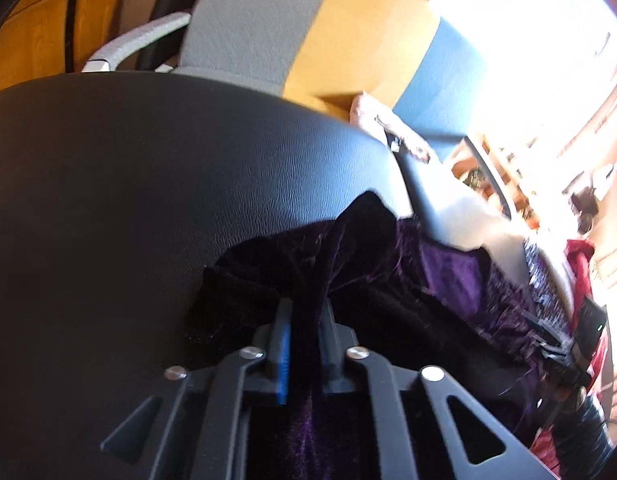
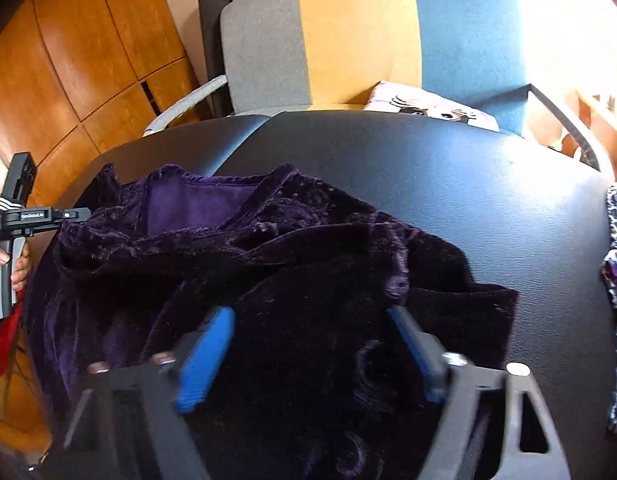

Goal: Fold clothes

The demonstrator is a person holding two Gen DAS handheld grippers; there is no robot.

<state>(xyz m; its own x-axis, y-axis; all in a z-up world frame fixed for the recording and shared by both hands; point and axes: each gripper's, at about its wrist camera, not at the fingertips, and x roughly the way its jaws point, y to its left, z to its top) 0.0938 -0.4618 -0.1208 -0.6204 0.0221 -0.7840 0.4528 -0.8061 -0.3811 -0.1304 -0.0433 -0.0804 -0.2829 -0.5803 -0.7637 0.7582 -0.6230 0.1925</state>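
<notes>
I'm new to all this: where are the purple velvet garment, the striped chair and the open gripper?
purple velvet garment point(image 2: 268, 248): right wrist view, crumpled middle folds.
striped chair point(image 2: 356, 40): right wrist view, yellow backrest stripe.
right gripper point(image 2: 312, 320): right wrist view, gap between blue-padded fingers.

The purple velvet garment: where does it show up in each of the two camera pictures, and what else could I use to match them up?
Left wrist view: the purple velvet garment lies lower centre to right on the black table, a fold pinched in the left gripper.
Right wrist view: the garment spreads across the centre and left, under the open right gripper.
Shared landmark: the grey, yellow and blue chair behind the table.
</notes>
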